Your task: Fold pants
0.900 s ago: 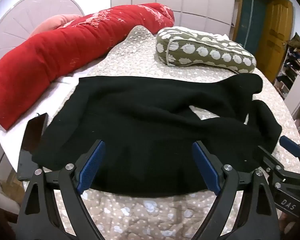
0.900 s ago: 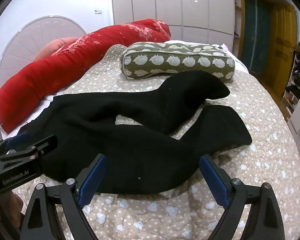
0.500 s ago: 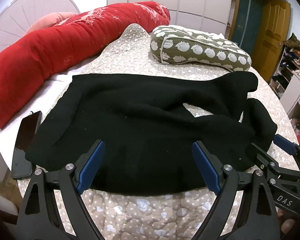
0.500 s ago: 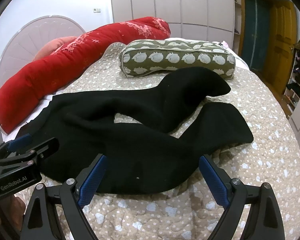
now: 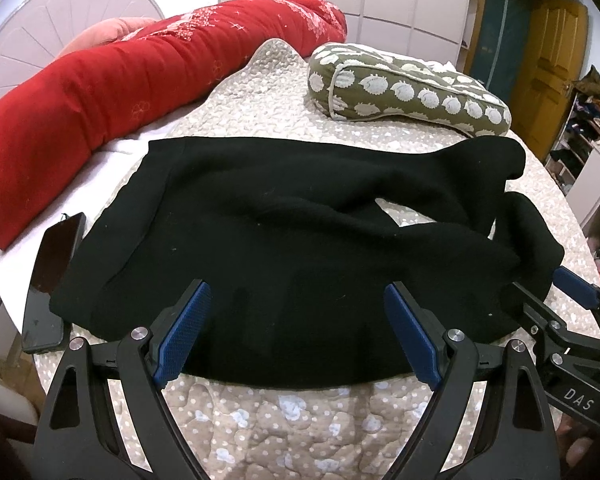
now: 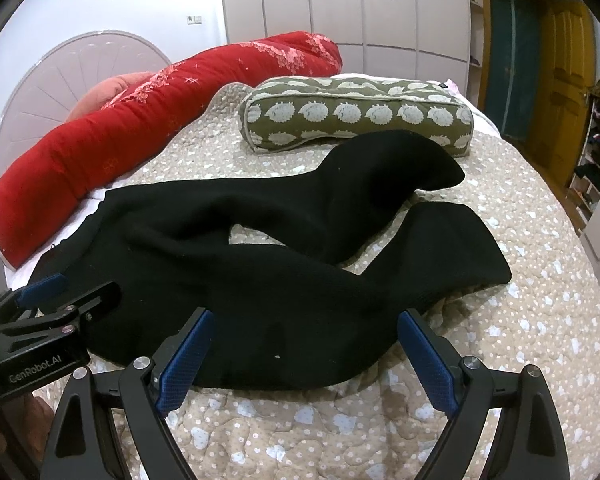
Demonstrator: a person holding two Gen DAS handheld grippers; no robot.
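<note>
Black pants [image 5: 284, 240] lie spread on the quilted bed, waist to the left, two legs running right and apart; they also show in the right wrist view [image 6: 284, 264]. My left gripper [image 5: 300, 336] is open and empty, hovering over the near edge of the pants by the waist part. My right gripper [image 6: 304, 352] is open and empty, over the near edge of the nearer leg. Each gripper shows at the edge of the other's view.
A long red bolster [image 5: 132, 80] lies along the back left. A green patterned pillow [image 6: 356, 116] sits behind the pants. A dark phone [image 5: 52, 272] lies at the bed's left edge beside the waist. The beige quilt [image 6: 540, 320] extends to the right; shelves and a door stand beyond.
Both grippers have risen and drawn back slightly, so the pants sit a little lower and farther in view. The pants have not moved. Both grippers stay open.
</note>
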